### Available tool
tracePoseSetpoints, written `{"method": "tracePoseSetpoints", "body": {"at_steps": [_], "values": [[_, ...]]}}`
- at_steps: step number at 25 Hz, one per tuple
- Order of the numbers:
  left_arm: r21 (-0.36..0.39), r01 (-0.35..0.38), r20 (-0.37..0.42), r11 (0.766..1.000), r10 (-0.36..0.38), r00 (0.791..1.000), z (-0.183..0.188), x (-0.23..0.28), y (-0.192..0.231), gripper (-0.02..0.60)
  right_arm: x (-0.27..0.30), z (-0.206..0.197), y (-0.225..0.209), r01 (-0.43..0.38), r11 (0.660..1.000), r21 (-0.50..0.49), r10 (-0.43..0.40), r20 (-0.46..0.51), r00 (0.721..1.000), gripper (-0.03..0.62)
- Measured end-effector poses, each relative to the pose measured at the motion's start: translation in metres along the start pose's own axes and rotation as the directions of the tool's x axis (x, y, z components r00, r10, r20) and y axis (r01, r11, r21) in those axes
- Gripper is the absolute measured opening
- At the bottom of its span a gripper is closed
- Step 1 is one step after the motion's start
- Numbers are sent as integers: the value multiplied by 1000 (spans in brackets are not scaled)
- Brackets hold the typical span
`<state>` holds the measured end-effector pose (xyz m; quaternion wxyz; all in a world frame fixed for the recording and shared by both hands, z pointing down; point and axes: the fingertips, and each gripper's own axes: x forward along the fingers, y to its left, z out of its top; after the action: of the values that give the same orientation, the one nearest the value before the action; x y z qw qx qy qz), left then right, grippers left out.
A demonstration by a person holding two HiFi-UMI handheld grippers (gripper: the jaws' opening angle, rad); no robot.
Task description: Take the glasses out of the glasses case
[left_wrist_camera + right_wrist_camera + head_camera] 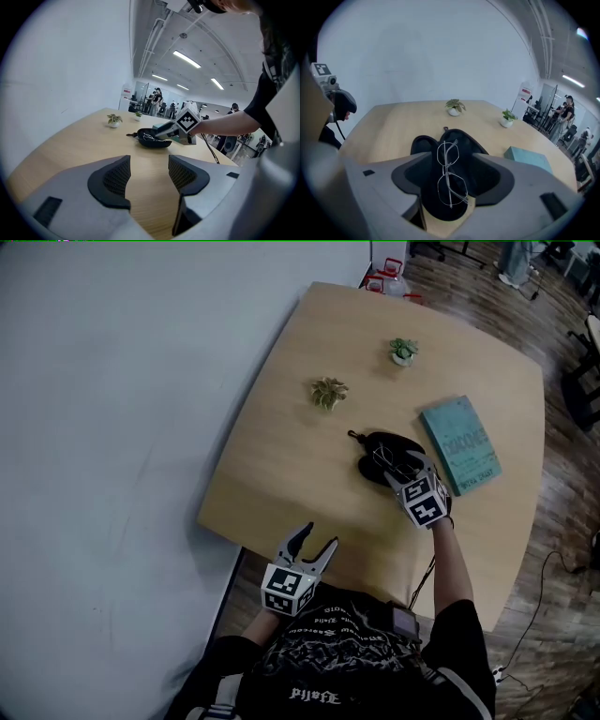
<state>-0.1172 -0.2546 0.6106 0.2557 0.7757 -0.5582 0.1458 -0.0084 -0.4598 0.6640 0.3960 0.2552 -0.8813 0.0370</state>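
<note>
Over open glasses case, right gripper wide astride wire-rim glasses; probably next: pinch frame, lift. Left gripper wide, empty.

L gripper, R gripper: both spread

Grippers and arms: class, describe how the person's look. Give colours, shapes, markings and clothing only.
The left gripper and right gripper each have a light grey body, two jaws lined with black ribbed pads, and a cube of black-and-white square markers. A thin dark cable trails from the right one. The person wears a black short-sleeved T-shirt with white print.
</note>
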Motion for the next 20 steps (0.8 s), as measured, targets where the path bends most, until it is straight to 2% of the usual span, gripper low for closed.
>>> {"method": "tracePoseSetpoints", "body": {"at_steps": [4, 8, 16, 19, 20], "values": [[-6, -12, -15, 1000, 11, 1000, -3, 0, 8, 259, 15, -8, 4, -45, 999, -2, 45, -36, 998, 268], [-22, -14, -23, 1000, 13, 1000, -1, 7, 16, 259, 30, -12, 5, -40, 999, 10, 40, -48, 998, 268], [17, 46, -57, 999, -45, 997, 1, 25, 8, 259, 38, -10, 6, -56, 998, -35, 54, -57, 997, 263], [15, 52, -66, 999, -51, 997, -1, 29, 9, 259, 39, -11, 9, -64, 996, -62, 60, -60, 996, 229], [9, 50, -66, 999, -50, 997, -1, 30, 11, 259, 39, -11, 11, -66, 995, -73, 62, -61, 996, 199]]}}
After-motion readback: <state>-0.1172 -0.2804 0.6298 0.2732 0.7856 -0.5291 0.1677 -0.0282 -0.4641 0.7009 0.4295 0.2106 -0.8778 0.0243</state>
